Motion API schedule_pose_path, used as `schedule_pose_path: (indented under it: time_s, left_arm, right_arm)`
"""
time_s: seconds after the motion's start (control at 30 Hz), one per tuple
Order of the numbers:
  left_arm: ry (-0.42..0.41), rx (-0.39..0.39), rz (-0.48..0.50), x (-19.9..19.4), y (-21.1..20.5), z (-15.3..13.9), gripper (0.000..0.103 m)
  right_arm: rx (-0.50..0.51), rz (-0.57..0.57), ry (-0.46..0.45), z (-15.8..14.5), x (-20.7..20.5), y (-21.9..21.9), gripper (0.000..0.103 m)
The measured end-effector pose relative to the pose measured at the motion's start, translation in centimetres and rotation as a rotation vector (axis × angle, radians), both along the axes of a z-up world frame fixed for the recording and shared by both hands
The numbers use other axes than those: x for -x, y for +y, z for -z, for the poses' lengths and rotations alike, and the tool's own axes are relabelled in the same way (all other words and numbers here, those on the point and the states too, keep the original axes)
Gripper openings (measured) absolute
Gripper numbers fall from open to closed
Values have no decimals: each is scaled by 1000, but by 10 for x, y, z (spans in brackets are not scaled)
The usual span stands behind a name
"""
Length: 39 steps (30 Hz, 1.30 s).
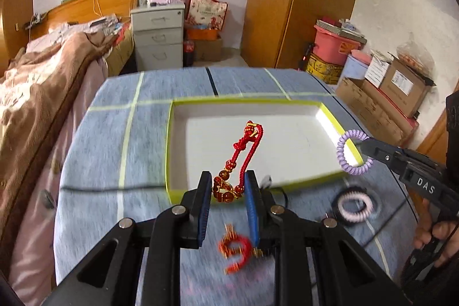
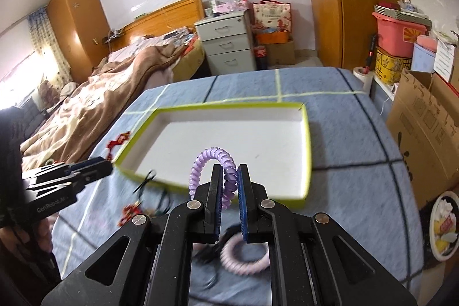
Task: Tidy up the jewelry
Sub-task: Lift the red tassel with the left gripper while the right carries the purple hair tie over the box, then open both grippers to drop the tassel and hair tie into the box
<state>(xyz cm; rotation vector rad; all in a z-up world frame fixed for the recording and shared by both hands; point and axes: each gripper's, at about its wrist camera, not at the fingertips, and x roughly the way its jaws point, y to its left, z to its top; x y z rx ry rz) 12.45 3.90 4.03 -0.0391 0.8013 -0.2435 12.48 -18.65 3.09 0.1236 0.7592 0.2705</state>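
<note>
A shallow white tray with a lime-green rim lies on the blue table. My left gripper is shut on a red cord bracelet with amber beads, held over the tray's near edge; it also shows in the right wrist view. My right gripper is shut on a purple spiral hair tie, held just before the tray's near edge; in the left wrist view the tie hangs over the tray's right rim.
On the cloth near me lie another red bracelet, a pink spiral hair tie and a black cord. A bed is left, cardboard boxes right.
</note>
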Motion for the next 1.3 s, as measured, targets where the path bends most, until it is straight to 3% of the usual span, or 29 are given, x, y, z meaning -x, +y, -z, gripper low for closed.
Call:
schedule_pose_path:
  time_s: [0.4, 0.6, 1.3]
  left_arm:
    - [82, 10, -20, -68, -2, 22, 24]
    - [109, -25, -32, -86, -5, 33, 24]
    - [180, -27, -44, -101, -7, 53, 26]
  right_arm:
    - [43, 7, 83, 21, -78, -17, 10]
    - [58, 0, 130, 38, -103, -17, 11]
    - [126, 4, 165, 52, -117, -13, 11]
